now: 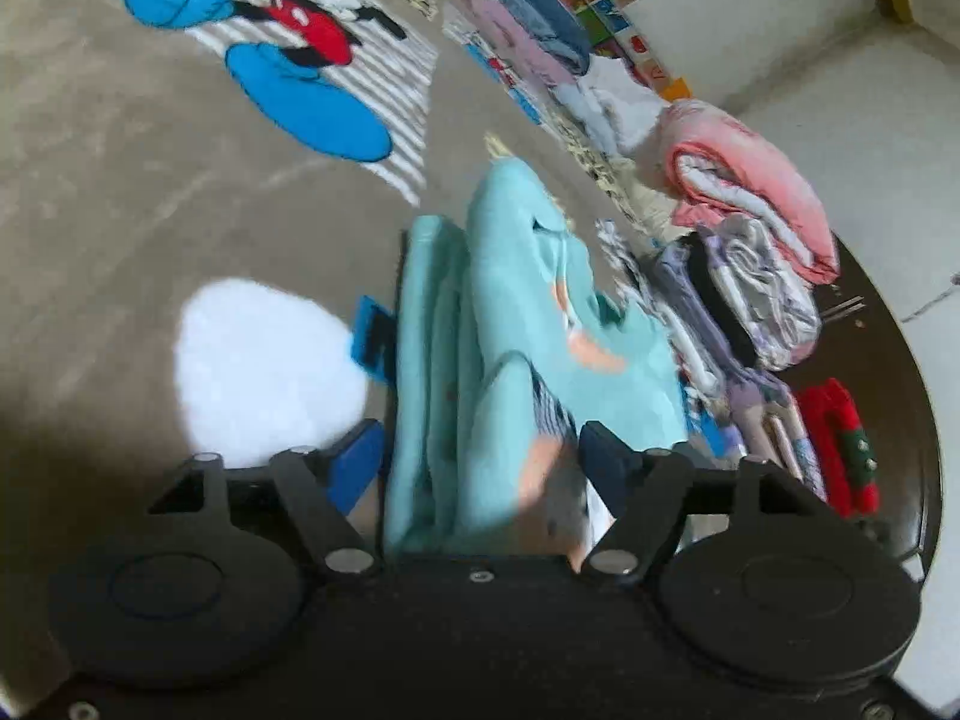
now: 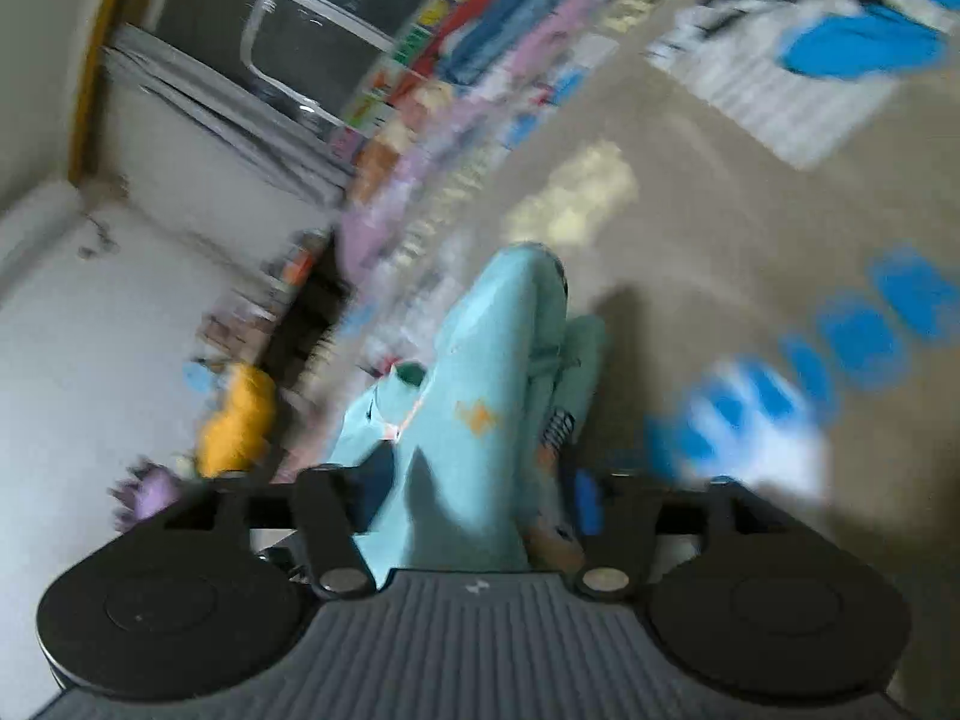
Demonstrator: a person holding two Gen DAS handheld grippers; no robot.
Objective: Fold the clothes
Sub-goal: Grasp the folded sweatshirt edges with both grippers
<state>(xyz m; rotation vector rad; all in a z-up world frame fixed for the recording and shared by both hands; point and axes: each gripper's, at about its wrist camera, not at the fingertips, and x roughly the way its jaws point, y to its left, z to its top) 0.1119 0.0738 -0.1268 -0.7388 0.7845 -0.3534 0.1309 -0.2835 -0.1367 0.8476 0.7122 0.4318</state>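
Teal knitted cloth, a soft garment with orange patches (image 1: 516, 324), filled the gap of both tools. It hung bunched between the fingers of the left gripper (image 1: 480, 456), whose blue pads stood fairly wide either side of the thick bundle; whether they pressed on it I could not tell. The right gripper (image 2: 474, 480) showed the same: the garment (image 2: 480, 408) ran up between fairly wide fingers, the pads mostly hidden by cloth, the grip not clear. With each tool taking one part of the piece, the aim was probably to carry or lay it as one fold over the beige printed blanket (image 1: 120, 180) beneath.

Just beside the garment, on its right in the left view, lay a stack of folded lilac and grey clothes (image 1: 744, 300), a rolled pink-and-white quilt (image 1: 744, 180) beyond it, and a red knitted item (image 1: 840, 444) nearer, on a dark round table (image 1: 888, 360). That stack looked like the likely resting place; its closeness meant the teal bundle could drag across and upset it. A yellow soft toy (image 2: 240, 414) sat left of the garment in the blurred right view.
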